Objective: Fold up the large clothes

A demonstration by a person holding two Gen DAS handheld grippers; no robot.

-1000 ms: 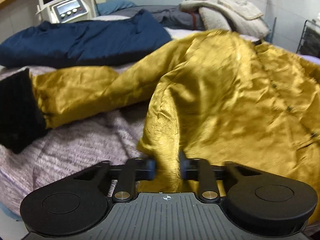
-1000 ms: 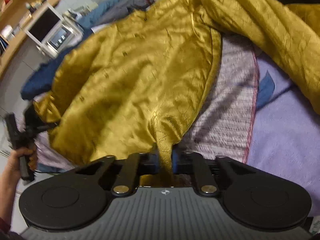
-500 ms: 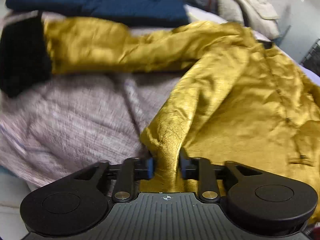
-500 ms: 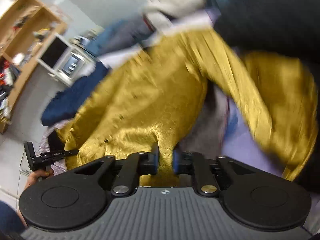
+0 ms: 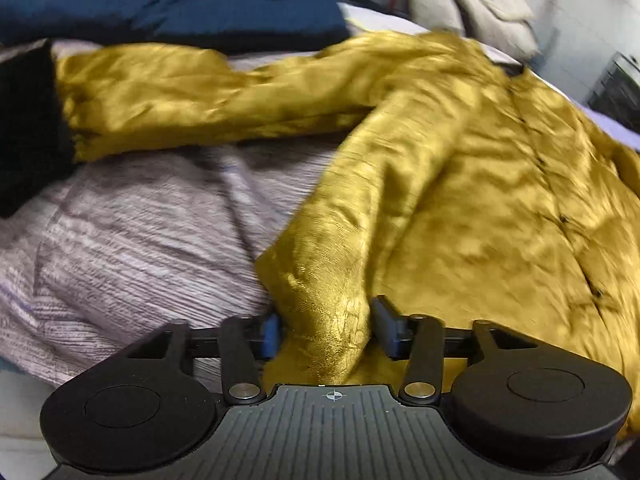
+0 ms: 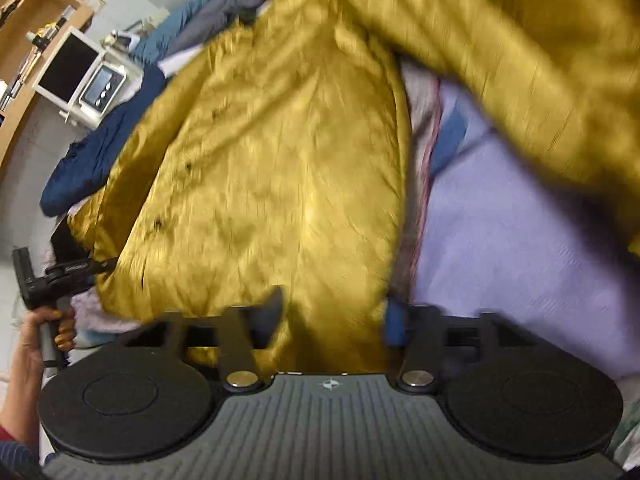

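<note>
Your left gripper is opening, gold jacket hem loose between its jaws; your right gripper looks spread around the hem too, jacket flat on the bedspread.

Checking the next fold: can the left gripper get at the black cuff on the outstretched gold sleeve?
Probably yes. The left gripper is opening, gold jacket hem loose between its jaws. The black cuff lies uncovered on the lilac blanket, off to the left, nothing lying across the way.
</note>
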